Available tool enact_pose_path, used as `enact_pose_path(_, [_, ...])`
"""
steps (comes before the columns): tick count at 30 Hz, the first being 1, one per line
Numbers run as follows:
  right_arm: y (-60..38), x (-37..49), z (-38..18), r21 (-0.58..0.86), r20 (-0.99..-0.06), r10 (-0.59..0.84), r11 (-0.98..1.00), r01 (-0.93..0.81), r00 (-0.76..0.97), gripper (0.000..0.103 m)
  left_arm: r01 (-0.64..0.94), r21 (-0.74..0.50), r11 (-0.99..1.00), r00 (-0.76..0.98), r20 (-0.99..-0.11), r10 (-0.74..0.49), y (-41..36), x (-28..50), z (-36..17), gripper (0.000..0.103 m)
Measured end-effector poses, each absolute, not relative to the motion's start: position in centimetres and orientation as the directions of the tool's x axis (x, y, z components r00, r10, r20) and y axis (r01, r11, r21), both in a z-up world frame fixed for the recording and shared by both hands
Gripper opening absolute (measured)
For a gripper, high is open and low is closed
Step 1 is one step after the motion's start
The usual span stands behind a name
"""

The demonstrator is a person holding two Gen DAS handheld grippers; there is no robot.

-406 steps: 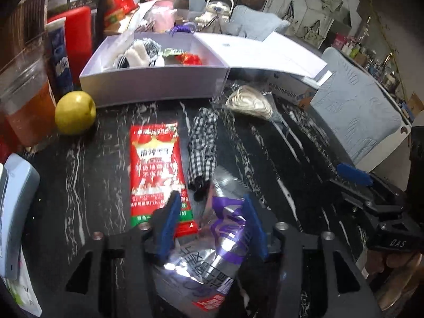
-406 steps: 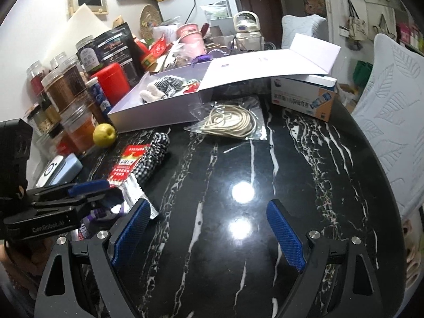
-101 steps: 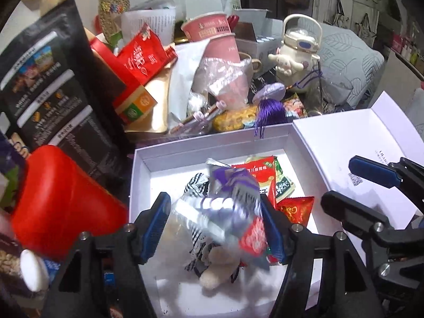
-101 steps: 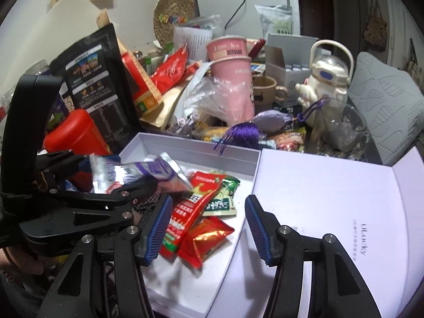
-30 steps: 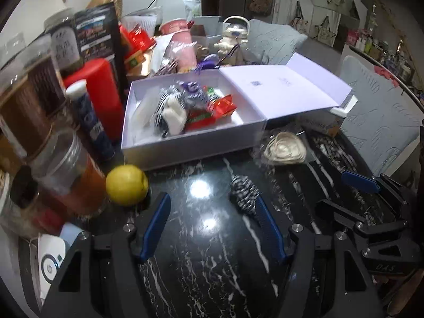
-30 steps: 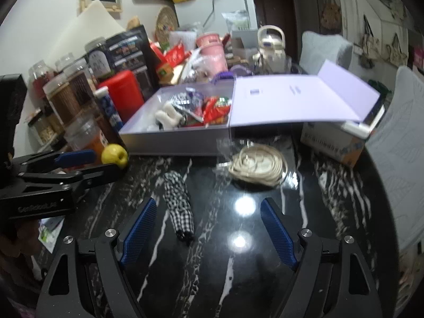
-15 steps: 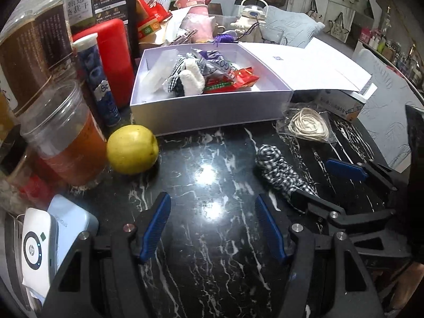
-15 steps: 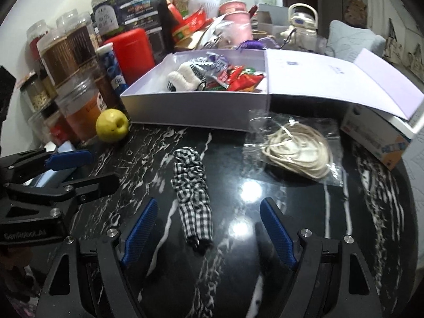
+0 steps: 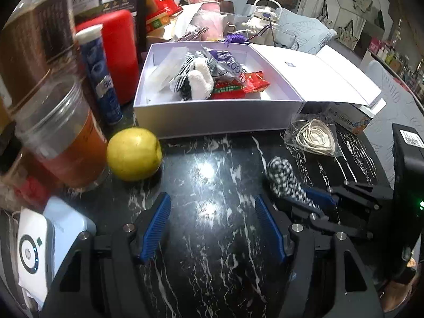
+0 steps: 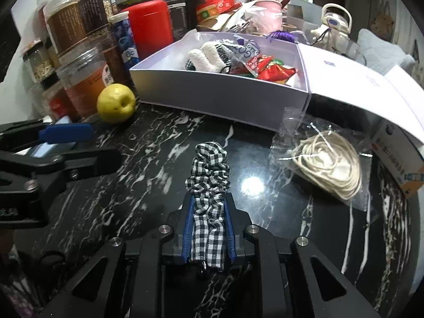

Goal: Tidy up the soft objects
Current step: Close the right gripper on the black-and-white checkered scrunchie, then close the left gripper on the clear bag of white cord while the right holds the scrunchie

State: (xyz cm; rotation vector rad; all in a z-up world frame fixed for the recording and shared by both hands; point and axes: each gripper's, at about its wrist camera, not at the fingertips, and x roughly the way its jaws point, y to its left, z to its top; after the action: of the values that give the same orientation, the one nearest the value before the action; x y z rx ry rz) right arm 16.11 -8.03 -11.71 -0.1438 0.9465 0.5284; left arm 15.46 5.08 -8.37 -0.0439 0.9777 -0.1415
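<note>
The right gripper [image 10: 208, 228] has just closed its blue pads on one end of the checked cloth [image 10: 209, 175], which lies on the table [image 10: 148, 164], probably to carry it into the box [image 10: 220, 92]. The left gripper [image 9: 212, 228] is apart and empty, waiting beside.

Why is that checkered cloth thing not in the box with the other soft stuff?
The checkered cloth lies on the black table, outside the white box. The right tool has just closed on it. The bagged cord is out too.
</note>
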Motion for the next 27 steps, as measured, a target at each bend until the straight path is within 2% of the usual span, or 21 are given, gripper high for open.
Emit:
enact_pose_path(8, [-14.3, 15.5, -10.0, 0.2, -0.757, 0.413, 0.884, -0.423, 0.506, 0.02, 0.147, -0.103, 0.984, 0.553, -0.816, -0.168, 0.8, 17.1, -7.9, 0.066])
enact_pose_path(16, [-22.1, 15.1, -8.3, 0.194, -0.741, 0.334, 0.937, -0.29, 0.582, 0.02, 0.226, -0.166, 0.96, 0.554, -0.788, -0.267, -6.1, 19.7, -7.0, 0.066])
enact_pose_path(27, [-28.7, 14.8, -8.1, 0.191, -0.749, 0.249, 0.969, -0.16, 0.615, 0.02, 0.233, -0.132, 0.964, 0.55, -0.799, -0.242, -12.4, 22.9, -7.8, 0.066])
